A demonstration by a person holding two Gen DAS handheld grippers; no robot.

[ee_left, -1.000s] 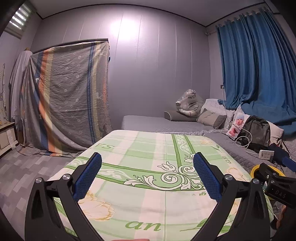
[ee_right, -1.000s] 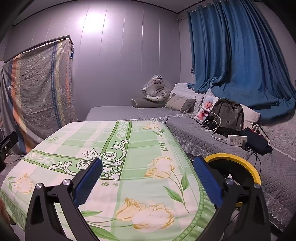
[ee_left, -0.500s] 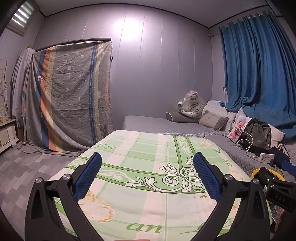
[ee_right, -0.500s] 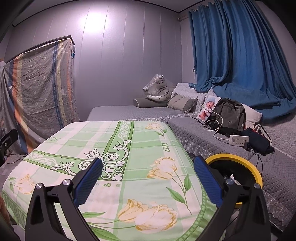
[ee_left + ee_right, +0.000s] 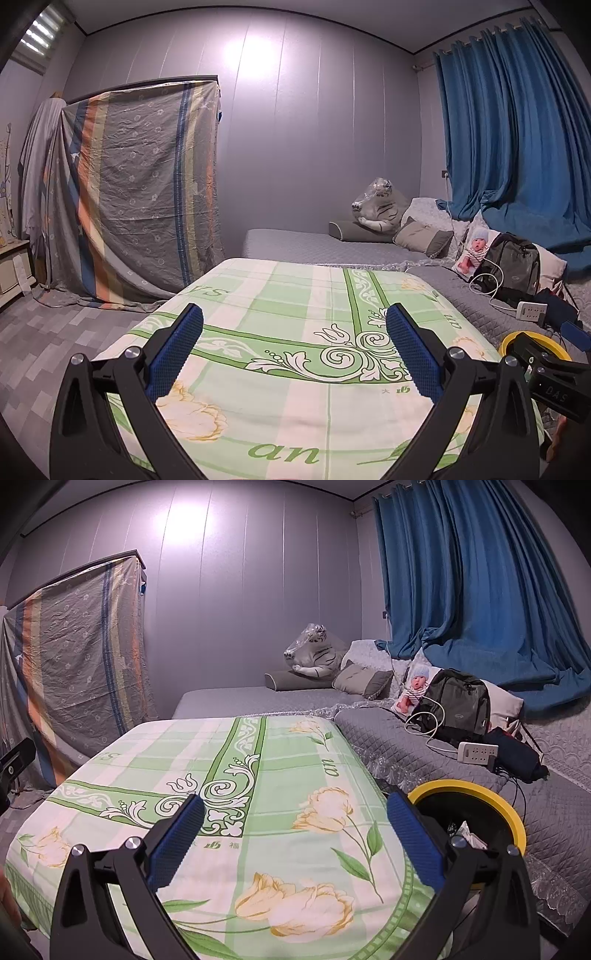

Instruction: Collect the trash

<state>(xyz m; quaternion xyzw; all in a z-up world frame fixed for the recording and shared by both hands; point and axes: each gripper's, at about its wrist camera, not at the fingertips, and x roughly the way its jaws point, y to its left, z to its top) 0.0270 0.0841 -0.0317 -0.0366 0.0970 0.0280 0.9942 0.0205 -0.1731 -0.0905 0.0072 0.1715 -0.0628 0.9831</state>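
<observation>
A black bin with a yellow rim [image 5: 513, 819] stands at the right of the green flowered cloth [image 5: 258, 775], and white crumpled trash [image 5: 471, 836] lies inside it. My right gripper [image 5: 293, 840] hovers open over the cloth's near right part, its right pad just left of the bin. My left gripper [image 5: 293, 352] is open above the cloth [image 5: 295, 295], nothing between its blue pads. In the left wrist view the bin's rim [image 5: 508, 341] shows at the far right, partly behind the other gripper's black body [image 5: 554, 380]. No loose trash shows on the cloth.
A grey quilted bed [image 5: 424, 753] runs along the right with a backpack [image 5: 461, 705], doll [image 5: 415, 690], power strip [image 5: 478, 752] and cables. A plush tiger [image 5: 378, 208] and pillows lie at the back. A striped sheet [image 5: 140, 192] covers furniture at left. Blue curtains [image 5: 480, 590] hang at right.
Both views have drifted slightly upward and back; the cloth and bin sit a little lower in the frames. Both grippers stay open and empty.
</observation>
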